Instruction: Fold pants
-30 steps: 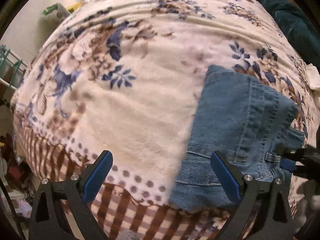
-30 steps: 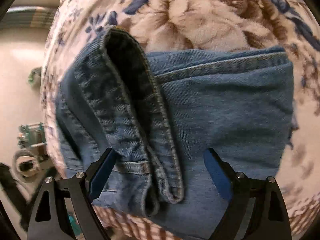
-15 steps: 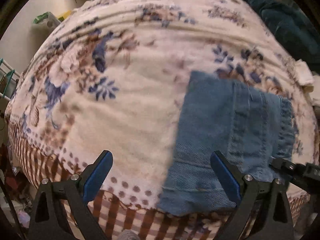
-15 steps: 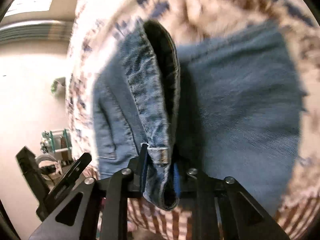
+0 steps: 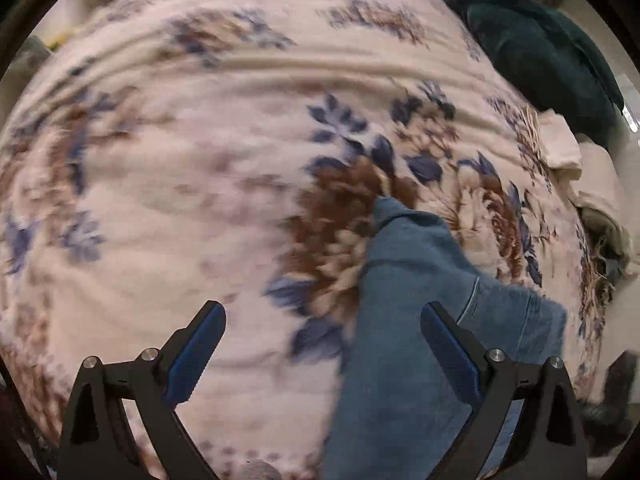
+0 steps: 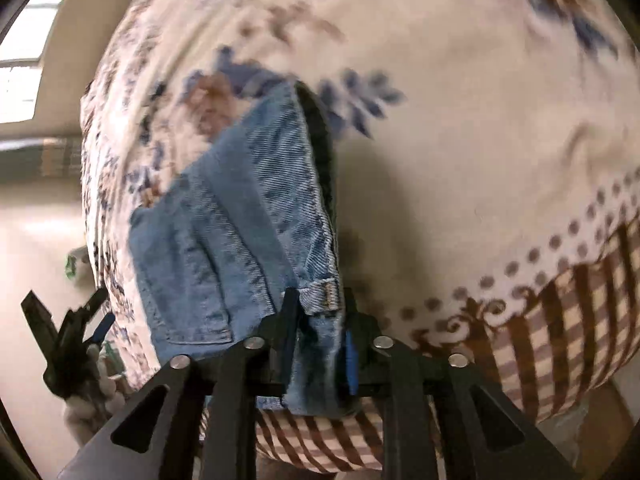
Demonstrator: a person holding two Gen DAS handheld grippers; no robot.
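In your left wrist view, your left claw (image 5: 322,344) stands wide apart with nothing between its blue pads (image 5: 196,354), hanging over the floral blanket (image 5: 192,208) that covers the bed. The pants (image 5: 416,320), folded blue denim, lie at the lower right of the frame, one corner reaching up toward the centre; the right-hand finger crosses in front of the denim, and you cannot tell whether it touches. A dark green cloth (image 5: 540,52) sits at the upper right beyond the blanket, with a pale cloth (image 5: 560,148) just below it at the right edge. The picture is blurred.

In your right wrist view, your right claw (image 6: 318,344) is clamped on the waistband corner of the pants (image 6: 240,220), its jaws having just eased slightly wider with the denim between them. The fabric stands up from the pads as a ridge toward the frame's centre, and the pocketed panel hangs to the left of it. Below and to the right you see the blanket's (image 6: 460,120) dotted and checked border. Your left claw (image 6: 86,320) shows at the lower left edge
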